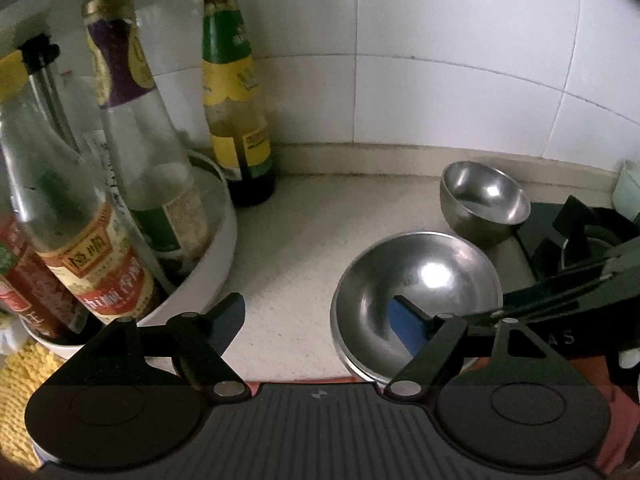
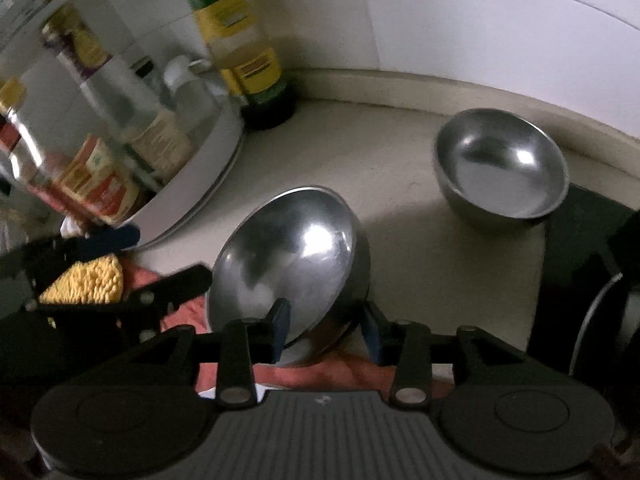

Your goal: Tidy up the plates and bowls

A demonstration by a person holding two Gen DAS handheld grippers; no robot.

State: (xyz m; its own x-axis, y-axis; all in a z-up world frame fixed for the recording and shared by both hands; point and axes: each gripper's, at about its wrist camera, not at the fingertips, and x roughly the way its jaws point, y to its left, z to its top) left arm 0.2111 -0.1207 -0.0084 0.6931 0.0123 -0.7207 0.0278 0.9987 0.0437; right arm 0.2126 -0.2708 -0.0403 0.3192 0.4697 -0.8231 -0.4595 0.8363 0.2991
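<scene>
the left gripper stood wide open with nothing between its fingers, over bare counter between the white tub of bottles and the big steel bowl, which sat at the counter's near edge over a reddish cloth. the right gripper had its jaws part open astride that bowl's near rim, one blue pad inside and one outside, and whether they pressed on it could not be told. the small steel bowl sat well apart near the tiled wall, beside the black stove, with open counter between the bowls and the tub.
</scene>
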